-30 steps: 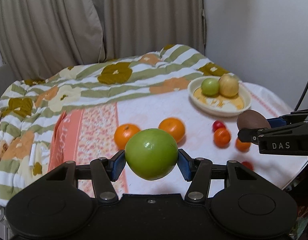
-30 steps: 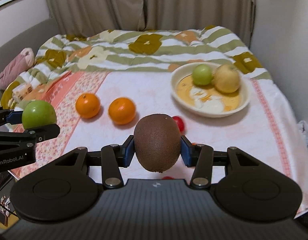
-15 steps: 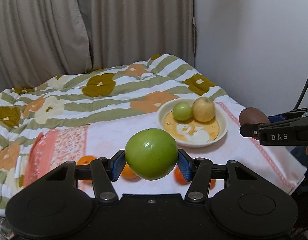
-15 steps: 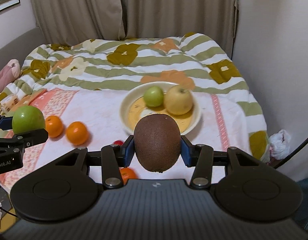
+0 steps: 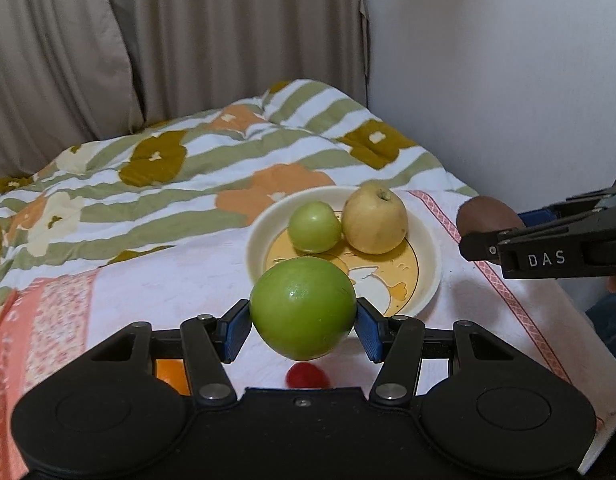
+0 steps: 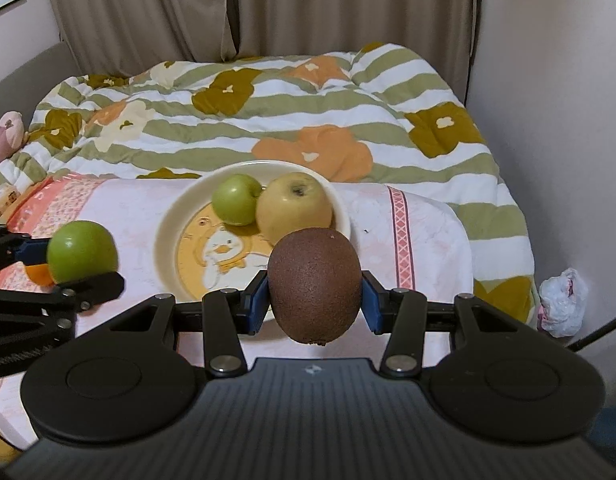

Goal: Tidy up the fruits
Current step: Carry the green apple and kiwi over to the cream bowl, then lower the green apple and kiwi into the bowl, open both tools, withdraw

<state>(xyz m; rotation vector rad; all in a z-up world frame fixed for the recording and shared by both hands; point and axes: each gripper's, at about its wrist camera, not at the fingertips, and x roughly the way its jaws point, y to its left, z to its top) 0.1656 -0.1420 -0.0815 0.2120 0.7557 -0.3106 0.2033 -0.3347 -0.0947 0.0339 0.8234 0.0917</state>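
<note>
My left gripper (image 5: 303,320) is shut on a large green apple (image 5: 303,307), held in the air just in front of the white duck-print plate (image 5: 430,276). My right gripper (image 6: 314,300) is shut on a brown kiwi (image 6: 314,284), hanging over the plate's near rim (image 6: 165,240). On the plate lie a small green apple (image 5: 314,227) (image 6: 235,199) and a yellow apple (image 5: 375,218) (image 6: 293,206). The left gripper's apple (image 6: 81,251) shows at the left of the right wrist view, the kiwi (image 5: 490,216) at the right of the left wrist view.
The plate rests on a pink-and-white cloth (image 6: 420,240) over a striped floral quilt (image 6: 308,112). A small red fruit (image 5: 305,375) and an orange (image 5: 171,374) lie on the cloth under the left gripper. A white wall (image 5: 508,80) is at the right, curtains behind, a plastic bag (image 6: 562,300) beside the bed.
Both grippers have travelled rightward and closer to the plate, each keeping its fruit. The loose oranges and red fruits have slid down and out of view beneath the grippers.
</note>
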